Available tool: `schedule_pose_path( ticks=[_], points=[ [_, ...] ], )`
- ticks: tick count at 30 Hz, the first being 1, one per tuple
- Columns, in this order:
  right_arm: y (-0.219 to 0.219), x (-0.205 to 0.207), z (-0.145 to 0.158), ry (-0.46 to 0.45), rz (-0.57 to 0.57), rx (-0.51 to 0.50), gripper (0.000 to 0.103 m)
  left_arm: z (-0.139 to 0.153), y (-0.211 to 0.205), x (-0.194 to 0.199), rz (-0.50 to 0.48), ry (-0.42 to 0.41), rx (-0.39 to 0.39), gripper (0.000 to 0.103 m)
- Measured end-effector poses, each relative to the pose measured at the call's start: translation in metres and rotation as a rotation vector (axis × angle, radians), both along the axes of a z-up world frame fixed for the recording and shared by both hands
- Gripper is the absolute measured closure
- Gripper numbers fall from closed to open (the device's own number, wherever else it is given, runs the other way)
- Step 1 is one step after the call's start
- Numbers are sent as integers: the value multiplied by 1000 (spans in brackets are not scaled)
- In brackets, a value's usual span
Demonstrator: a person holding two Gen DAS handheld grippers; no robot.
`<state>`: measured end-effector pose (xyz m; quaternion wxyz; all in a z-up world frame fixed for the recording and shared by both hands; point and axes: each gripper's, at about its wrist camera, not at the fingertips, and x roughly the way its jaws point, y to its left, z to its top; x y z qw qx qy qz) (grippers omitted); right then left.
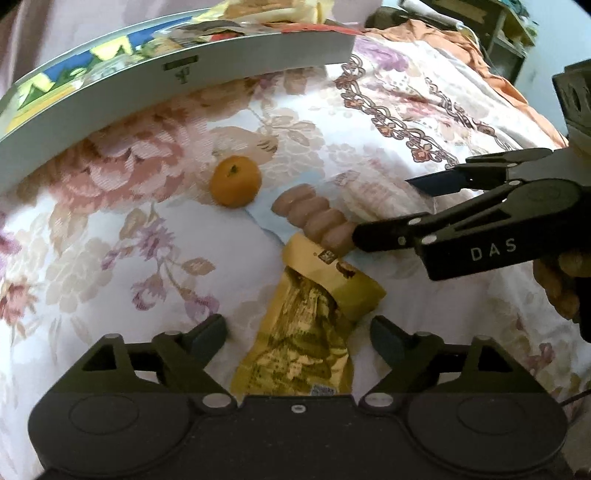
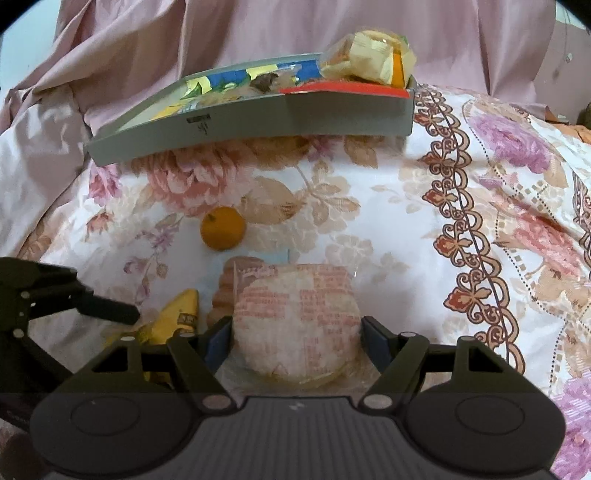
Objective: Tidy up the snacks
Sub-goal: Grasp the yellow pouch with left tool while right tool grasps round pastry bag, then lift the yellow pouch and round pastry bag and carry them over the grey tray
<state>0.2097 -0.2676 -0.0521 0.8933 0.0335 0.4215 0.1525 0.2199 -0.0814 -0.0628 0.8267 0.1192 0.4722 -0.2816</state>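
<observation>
A yellow snack packet (image 1: 306,332) lies on the flowered bedspread between the fingers of my open left gripper (image 1: 299,332); it also shows in the right wrist view (image 2: 173,321). My right gripper (image 2: 295,332) is open around a round clear-wrapped rice cake (image 2: 295,317), fingers close to its sides; in the left wrist view this gripper (image 1: 391,210) reaches in from the right over the cake (image 1: 360,192). A row of brown ridged biscuits (image 1: 314,218) lies beside the cake. An orange mandarin (image 1: 235,181) sits farther out, also in the right wrist view (image 2: 222,228).
A grey tray (image 2: 258,114) holding several wrapped snacks stands at the far side of the bed, also in the left wrist view (image 1: 110,96). Pink curtain fabric (image 2: 258,29) hangs behind it. An orange blanket (image 1: 443,33) lies at the far right.
</observation>
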Motion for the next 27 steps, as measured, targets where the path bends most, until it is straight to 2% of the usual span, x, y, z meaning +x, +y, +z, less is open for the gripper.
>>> schedule_pose_path(
  ticks=[3, 6, 8, 10, 19, 27],
  points=[
    [1, 1, -3, 4, 8, 11, 19, 0, 0, 0, -15, -4, 7, 19],
    [1, 3, -3, 4, 10, 9, 19, 1, 2, 0, 14, -6, 1, 29],
    [3, 3, -2, 2, 20, 5, 24, 3, 4, 0, 44, -12, 3, 44],
    [5, 2, -1, 0, 24, 2, 26, 5, 7, 0, 68, -12, 1, 52],
    [8, -6, -2, -4, 6, 21, 30, 9, 22, -10, 212, 20, -60, 56],
    [22, -26, 1, -61, 28, 13, 30, 14, 40, -19, 324, 35, -107, 56]
  ],
)
